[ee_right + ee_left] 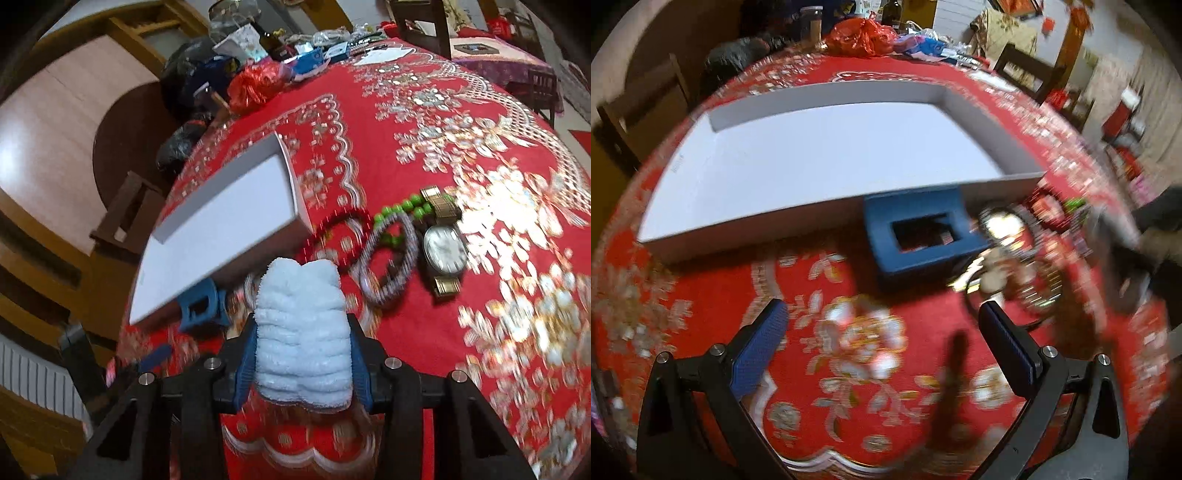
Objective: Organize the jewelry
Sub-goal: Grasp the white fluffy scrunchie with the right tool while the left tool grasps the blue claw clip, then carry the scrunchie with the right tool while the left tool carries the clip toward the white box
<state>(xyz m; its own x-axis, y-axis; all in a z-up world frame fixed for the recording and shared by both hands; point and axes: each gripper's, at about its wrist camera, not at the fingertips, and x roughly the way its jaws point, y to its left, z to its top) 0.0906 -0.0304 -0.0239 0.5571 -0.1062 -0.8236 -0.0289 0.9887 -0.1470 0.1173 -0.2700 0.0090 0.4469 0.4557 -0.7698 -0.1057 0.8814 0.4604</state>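
Observation:
A shallow white box (827, 155) lies empty on the red tablecloth; it also shows in the right wrist view (221, 225). A small blue jewelry box (923, 236) with a square opening sits against its near wall, also in the right wrist view (201, 308). My left gripper (882, 325) is open and empty above the cloth, short of the blue box. My right gripper (301, 332) is shut on a rolled white cloth (303, 328). Beyond it lie a red bead bracelet (332, 229), a grey beaded bracelet (388, 258), green beads (402, 210) and a gold watch (443, 247). The jewelry is a blur in the left wrist view (1008, 251).
Clutter stands at the table's far end: a red plastic bag (862, 35), bottles and small boxes. Wooden chairs (639, 110) stand around the table. The table's near edge runs just under both grippers.

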